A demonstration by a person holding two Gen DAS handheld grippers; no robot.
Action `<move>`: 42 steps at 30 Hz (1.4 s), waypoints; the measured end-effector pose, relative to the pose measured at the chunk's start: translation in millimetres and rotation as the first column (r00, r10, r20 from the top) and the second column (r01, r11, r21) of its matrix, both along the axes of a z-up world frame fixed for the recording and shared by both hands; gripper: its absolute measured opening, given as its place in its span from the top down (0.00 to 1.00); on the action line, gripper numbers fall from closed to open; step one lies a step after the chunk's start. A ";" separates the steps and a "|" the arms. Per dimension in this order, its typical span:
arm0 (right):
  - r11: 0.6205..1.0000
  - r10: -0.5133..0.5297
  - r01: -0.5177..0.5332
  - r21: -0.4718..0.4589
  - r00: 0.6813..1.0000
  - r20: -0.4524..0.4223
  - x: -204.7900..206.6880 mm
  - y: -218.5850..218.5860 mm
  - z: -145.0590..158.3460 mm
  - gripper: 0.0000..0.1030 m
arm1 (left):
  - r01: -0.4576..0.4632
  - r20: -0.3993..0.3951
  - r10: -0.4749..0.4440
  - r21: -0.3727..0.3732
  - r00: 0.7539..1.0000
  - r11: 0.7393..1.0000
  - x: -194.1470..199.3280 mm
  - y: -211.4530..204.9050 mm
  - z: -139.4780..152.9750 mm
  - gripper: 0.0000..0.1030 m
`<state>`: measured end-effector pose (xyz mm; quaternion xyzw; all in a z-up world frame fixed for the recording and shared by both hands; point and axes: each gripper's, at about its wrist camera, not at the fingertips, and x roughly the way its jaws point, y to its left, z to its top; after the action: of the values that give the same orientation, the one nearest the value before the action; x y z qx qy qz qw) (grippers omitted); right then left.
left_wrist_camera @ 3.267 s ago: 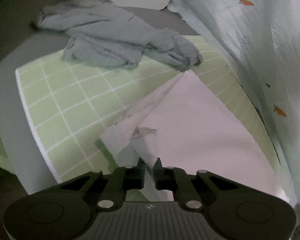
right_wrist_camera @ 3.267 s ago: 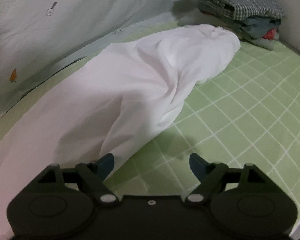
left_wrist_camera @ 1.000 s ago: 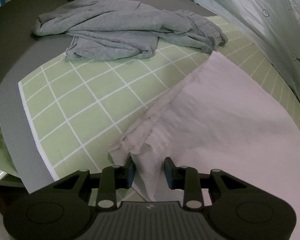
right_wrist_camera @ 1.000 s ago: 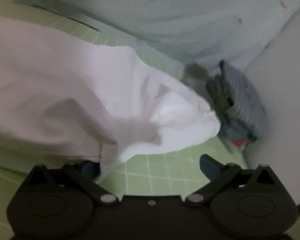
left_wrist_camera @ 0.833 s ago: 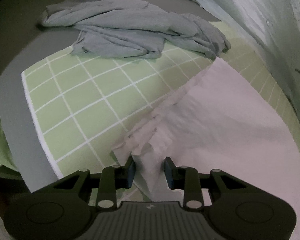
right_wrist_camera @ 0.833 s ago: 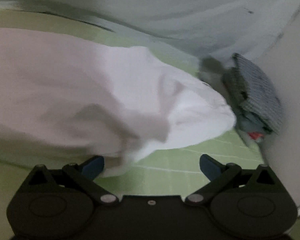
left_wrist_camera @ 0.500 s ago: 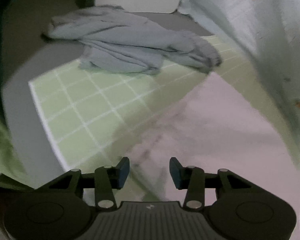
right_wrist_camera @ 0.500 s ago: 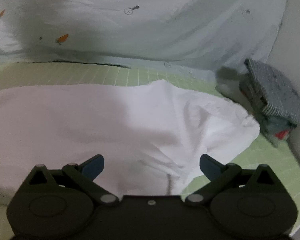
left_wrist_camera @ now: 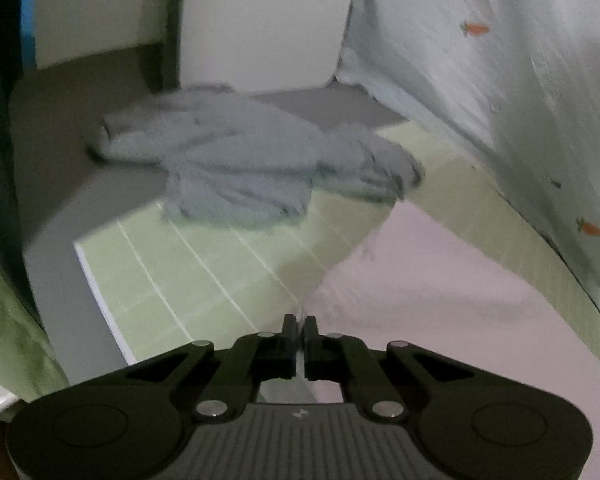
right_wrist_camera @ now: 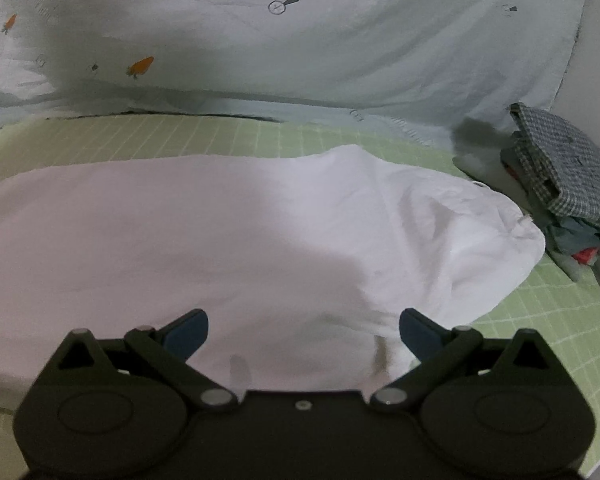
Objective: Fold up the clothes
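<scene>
A white garment (right_wrist_camera: 260, 232) lies spread across the green checked mat (right_wrist_camera: 560, 320). In the left wrist view it looks pale pink (left_wrist_camera: 440, 300), and my left gripper (left_wrist_camera: 299, 322) is shut on its near corner edge. My right gripper (right_wrist_camera: 303, 330) is open and empty, with its jaws wide apart just above the garment's near edge. The garment's far right end bulges up in folds.
A crumpled grey garment (left_wrist_camera: 252, 164) lies at the far left end of the mat. A stack of folded clothes with a checked one on top (right_wrist_camera: 560, 184) stands at the right end. A pale sheet with carrot prints (right_wrist_camera: 300, 40) hangs behind. The mat's edge (left_wrist_camera: 100, 292) is close on the left.
My left gripper has closed on the garment's corner after being open half a second ago. My right gripper has swung to face the garment squarely and stayed open.
</scene>
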<state>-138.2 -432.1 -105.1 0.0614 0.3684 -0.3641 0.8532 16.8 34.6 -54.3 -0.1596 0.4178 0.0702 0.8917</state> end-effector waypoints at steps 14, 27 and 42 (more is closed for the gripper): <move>0.997 0.029 -0.029 0.078 1.000 0.003 13.8 -23.3 -20.2 0.00 | -0.107 -0.177 0.084 -0.125 0.981 0.986 2.8 15.1 -51.4 0.34; 0.987 -0.005 0.006 0.160 1.000 -0.008 8.0 -33.0 -57.7 0.00 | -0.162 -0.176 0.134 -0.155 0.975 0.974 7.5 6.1 -60.9 0.72; 0.987 -0.010 0.012 0.160 1.000 -0.012 10.1 -33.4 -60.5 0.00 | 0.230 0.056 -0.225 -0.100 0.973 0.968 19.4 -98.4 3.1 0.91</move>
<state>-128.1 -465.5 -165.7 0.1298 0.4010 -0.3384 0.8413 36.2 -63.7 -51.2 -0.1591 0.4165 -0.0583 0.8932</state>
